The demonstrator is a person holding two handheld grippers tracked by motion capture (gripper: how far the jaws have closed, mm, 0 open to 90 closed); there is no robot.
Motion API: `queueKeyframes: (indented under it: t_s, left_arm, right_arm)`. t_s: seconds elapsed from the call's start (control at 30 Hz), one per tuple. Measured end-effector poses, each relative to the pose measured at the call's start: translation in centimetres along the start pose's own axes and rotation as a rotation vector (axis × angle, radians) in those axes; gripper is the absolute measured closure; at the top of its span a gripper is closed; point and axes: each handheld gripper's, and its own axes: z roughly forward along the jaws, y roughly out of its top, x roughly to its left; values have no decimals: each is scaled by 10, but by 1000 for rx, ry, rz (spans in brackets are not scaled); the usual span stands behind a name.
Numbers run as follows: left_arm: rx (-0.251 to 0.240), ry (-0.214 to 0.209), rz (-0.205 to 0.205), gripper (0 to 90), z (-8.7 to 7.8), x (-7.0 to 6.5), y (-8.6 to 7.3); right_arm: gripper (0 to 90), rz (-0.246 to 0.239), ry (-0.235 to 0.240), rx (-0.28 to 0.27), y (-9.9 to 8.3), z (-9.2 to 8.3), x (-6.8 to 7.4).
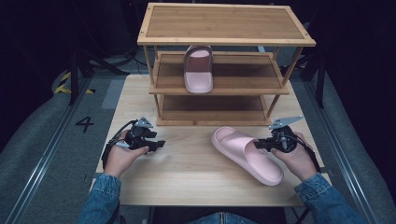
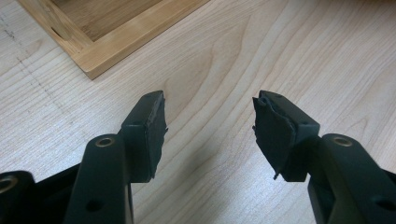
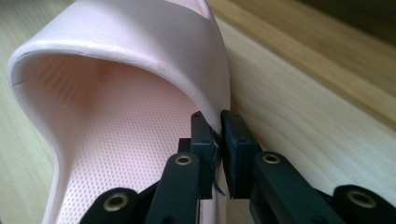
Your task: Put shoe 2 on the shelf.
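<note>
A pink slipper (image 1: 243, 156) lies aslant on the wooden table (image 1: 187, 172), right of centre. My right gripper (image 1: 258, 144) is shut on it. In the right gripper view the two black jaws (image 3: 219, 128) pinch the thin side wall of the slipper (image 3: 116, 93) where the strap meets the sole. A matching pink slipper (image 1: 198, 70) stands on the middle shelf of the bamboo rack (image 1: 261, 86), toe toward me. My left gripper (image 1: 160, 143) rests at the table's left, open; nothing is between its pads (image 2: 208, 121).
The three-tier rack takes up the table's back half; its bottom shelf (image 1: 215, 109) and top board (image 1: 224, 23) hold nothing. A corner of the rack's base (image 2: 107, 42) lies just ahead of the left gripper. Dark floor surrounds the table.
</note>
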Motion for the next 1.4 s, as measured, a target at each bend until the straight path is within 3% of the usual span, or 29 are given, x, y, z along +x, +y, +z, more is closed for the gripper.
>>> queueKeyframes:
  t_s: [0.43,1.03,1.4]
  left_arm:
    - [2,4,4,436,-2,3,-1]
    - [6,1,-3,436,-2,4,-2]
    - [9,-3,-2,436,-2,4,-2]
  right_arm:
    - [846,-3,6,-35,36,-40,-1]
    - [848,-35,4,-62,78,-77,-3]
    - [848,-24,-58,-96,102,-90,-19]
